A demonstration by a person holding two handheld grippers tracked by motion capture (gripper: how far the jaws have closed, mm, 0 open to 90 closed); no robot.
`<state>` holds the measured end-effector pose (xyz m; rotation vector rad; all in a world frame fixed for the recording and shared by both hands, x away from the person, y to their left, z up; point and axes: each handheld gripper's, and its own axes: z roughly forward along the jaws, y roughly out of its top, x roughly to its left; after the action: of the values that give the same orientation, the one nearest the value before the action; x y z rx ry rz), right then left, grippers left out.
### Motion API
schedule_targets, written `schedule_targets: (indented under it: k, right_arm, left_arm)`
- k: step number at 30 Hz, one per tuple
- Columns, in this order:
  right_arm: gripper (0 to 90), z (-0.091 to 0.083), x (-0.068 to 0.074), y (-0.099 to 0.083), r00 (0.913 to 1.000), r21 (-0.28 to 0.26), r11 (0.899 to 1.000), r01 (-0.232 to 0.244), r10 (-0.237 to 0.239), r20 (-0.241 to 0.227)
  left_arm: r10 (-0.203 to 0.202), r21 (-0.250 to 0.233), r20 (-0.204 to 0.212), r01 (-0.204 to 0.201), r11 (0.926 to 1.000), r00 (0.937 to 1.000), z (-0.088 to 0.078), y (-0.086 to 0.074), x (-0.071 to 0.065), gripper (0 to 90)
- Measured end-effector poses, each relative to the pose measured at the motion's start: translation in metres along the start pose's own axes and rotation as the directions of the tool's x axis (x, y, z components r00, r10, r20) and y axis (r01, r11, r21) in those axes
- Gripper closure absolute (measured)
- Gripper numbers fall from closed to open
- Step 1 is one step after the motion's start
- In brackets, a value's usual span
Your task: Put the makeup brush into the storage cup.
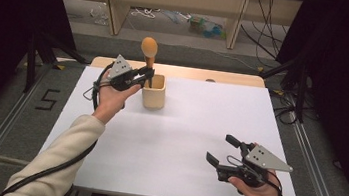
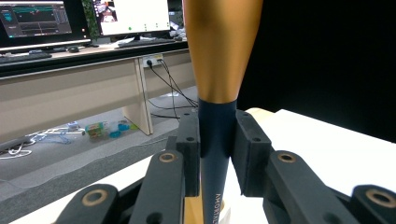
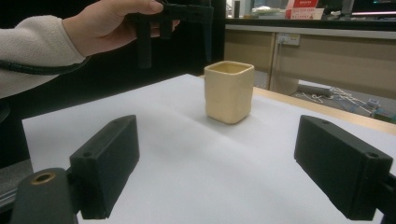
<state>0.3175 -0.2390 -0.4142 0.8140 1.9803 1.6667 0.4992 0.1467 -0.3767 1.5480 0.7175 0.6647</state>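
A utensil with a tan rounded head and a dark handle stands upright at the back left of the white table. My left gripper is shut on that handle, one pad pressing each side. The handle's lower end reaches the mouth of a beige square cup; how deep it goes I cannot tell. My right gripper hovers near the front right corner, open, nothing between its jaws. It faces the cup, which stands well ahead of it.
A wooden strip borders the table's far edge. Beyond it are desk legs, cables and small items on the floor. Dark curtains flank both sides. Monitors sit on a desk in the left gripper view.
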Motion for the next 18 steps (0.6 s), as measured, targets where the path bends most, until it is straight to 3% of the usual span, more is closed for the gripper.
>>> schedule_targets:
  k: [9,11,18]
  right_arm:
    - [14.8,-0.0003,-0.0002,0.0001,1.0000,0.014,1.000,-0.002,0.002,-0.005]
    - [14.9,0.0004,-0.0019,0.0001,0.9998,-0.005,1.000,0.022,-0.022,0.003]
    - [15.0,0.0012,-0.0018,-0.0003,0.9999,-0.011,1.000,0.017,-0.017,0.003]
  left_arm:
    - [-0.001,0.005,-0.001,0.001,1.0000,1.0000,0.0043,0.0004,0.0011,74.3]
    - [0.001,0.002,0.003,-0.001,1.0000,1.0000,0.0054,0.0006,0.0011,74.3]
    - [0.000,0.002,-0.004,0.000,1.0000,1.0000,0.0068,0.0011,0.0035,74.3]
